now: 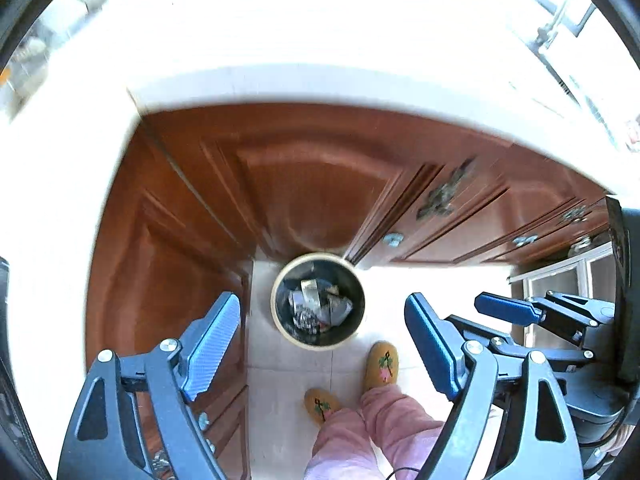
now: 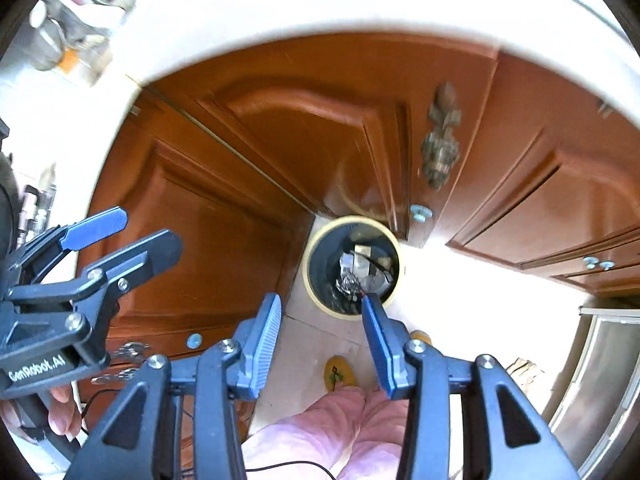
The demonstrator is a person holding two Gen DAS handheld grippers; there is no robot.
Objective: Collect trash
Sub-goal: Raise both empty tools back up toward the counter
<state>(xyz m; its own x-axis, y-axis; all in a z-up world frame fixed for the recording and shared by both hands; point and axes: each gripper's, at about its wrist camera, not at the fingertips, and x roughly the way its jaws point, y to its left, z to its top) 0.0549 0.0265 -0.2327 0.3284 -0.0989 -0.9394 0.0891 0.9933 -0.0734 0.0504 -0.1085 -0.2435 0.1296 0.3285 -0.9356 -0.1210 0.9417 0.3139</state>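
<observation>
A round trash bin (image 1: pixel 318 342) with a cream rim stands on the floor in the corner of the wooden cabinets, far below me. It holds crumpled foil and paper trash (image 1: pixel 316 304). My left gripper (image 1: pixel 320 316) is open and empty, high above the bin. My right gripper (image 2: pixel 322 308) is open and empty too, above the bin (image 2: pixel 316 292) in the right wrist view, where the trash (image 2: pixel 360 272) also shows. Each gripper shows beside the other: the right one (image 1: pixel 508 312), the left one (image 2: pixel 108 232).
White countertop (image 1: pixel 320 40) juts out above brown cabinet doors (image 1: pixel 312 184) with metal handles (image 2: pixel 440 140). The person's pink trousers (image 1: pixel 372 432) and yellow slippers (image 1: pixel 382 364) stand on the pale tiled floor beside the bin. A stainless appliance (image 2: pixel 600 380) is at right. Jars (image 2: pixel 72 32) sit on the counter.
</observation>
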